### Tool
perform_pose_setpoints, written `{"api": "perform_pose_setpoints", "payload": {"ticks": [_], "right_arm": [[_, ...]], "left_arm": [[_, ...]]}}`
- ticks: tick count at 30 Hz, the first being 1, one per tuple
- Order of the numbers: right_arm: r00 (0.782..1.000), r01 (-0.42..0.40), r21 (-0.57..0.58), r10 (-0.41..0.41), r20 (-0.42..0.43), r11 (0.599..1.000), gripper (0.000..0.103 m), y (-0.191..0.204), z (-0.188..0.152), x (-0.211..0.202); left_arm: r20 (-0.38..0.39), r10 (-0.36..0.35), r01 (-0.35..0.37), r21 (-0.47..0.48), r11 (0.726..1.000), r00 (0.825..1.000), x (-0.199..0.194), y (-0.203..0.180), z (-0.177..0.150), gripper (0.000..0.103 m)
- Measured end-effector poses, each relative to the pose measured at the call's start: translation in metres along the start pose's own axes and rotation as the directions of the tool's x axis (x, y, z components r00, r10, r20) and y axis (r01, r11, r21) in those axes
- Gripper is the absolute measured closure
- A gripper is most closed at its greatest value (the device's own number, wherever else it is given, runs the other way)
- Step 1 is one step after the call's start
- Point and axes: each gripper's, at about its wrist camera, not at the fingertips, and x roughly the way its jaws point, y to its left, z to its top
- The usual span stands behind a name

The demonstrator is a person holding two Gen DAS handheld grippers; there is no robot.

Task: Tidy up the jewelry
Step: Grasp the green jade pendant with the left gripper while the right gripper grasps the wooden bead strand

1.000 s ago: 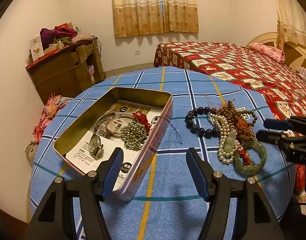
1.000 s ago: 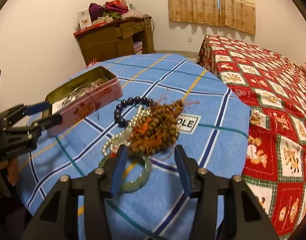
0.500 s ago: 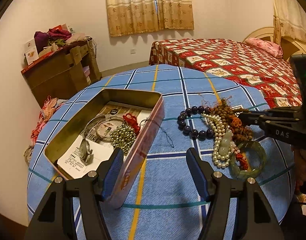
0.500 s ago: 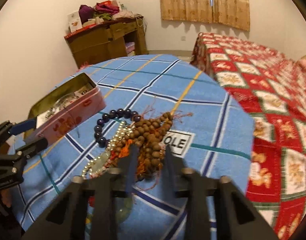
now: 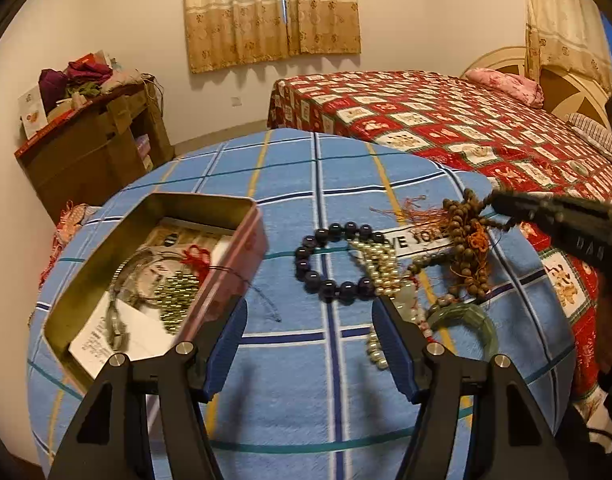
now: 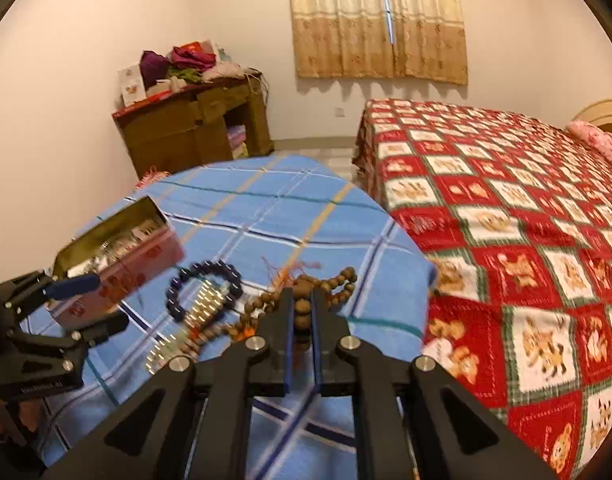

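The right tongs (image 6: 301,312) are closed, their two fingers (image 6: 286,312) nearly parallel, pinching a strand of brown wooden beads (image 6: 302,312). In the left wrist view they reach in from 3 o'clock, raised above the bench. The left tongs (image 5: 310,344) are spread wide with nothing between the blue pads (image 5: 225,344), pointing toward 12 o'clock, low over the bench.

Tin (image 5: 209,202): metal, dull brass-toned inside walls, printed paper (image 5: 105,332) lying in it. Wooden beads (image 5: 468,248): brown, matt. Dark bead bracelet (image 5: 330,258): glossy, smooth. Pearl strand (image 5: 380,264): lustrous. Green bangle (image 5: 472,318): smooth, translucent. Tablecloth (image 5: 306,380): woven checked cloth, matt. Left gripper (image 5: 308,344): matt black plastic, blue pads.
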Motion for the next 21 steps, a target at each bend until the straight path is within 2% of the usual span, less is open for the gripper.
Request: {"api": "perform_pose_setpoints", "payload": {"ticks": [6,10,15,17,19,21], "right_arm": [[0.999,-0.023,0.002,0.023,-0.038,1.000,0.093,0.001,-0.021,0.011],[0.999,-0.032,0.005,0.032,-0.034,0.999,0.093,0.001,-0.023,0.009],[0.999,-0.043,0.011,0.044,-0.025,0.999,0.093,0.002,-0.024,0.007],[0.999,-0.048,0.010,0.049,-0.025,0.999,0.093,0.004,-0.025,0.007],[0.998,-0.055,0.010,0.055,-0.023,0.998,0.093,0.005,-0.025,0.007],[0.998,-0.063,0.009,0.063,-0.014,0.998,0.093,0.006,-0.025,0.005]], "left_arm": [[0.001,-0.048,0.048,0.044,0.998,0.999,0.002,-0.024,0.004,0.038],[-0.020,-0.063,0.064,0.069,0.996,0.998,0.012,-0.034,0.009,0.051],[-0.057,-0.099,0.103,0.066,0.992,0.993,0.025,-0.041,0.013,0.056],[-0.069,-0.114,0.119,0.079,0.990,0.991,0.029,-0.044,0.012,0.064],[-0.092,-0.136,0.143,0.077,0.987,0.986,0.033,-0.044,0.010,0.087],[-0.094,-0.138,0.146,0.082,0.986,0.986,0.032,-0.044,0.009,0.092]]}}
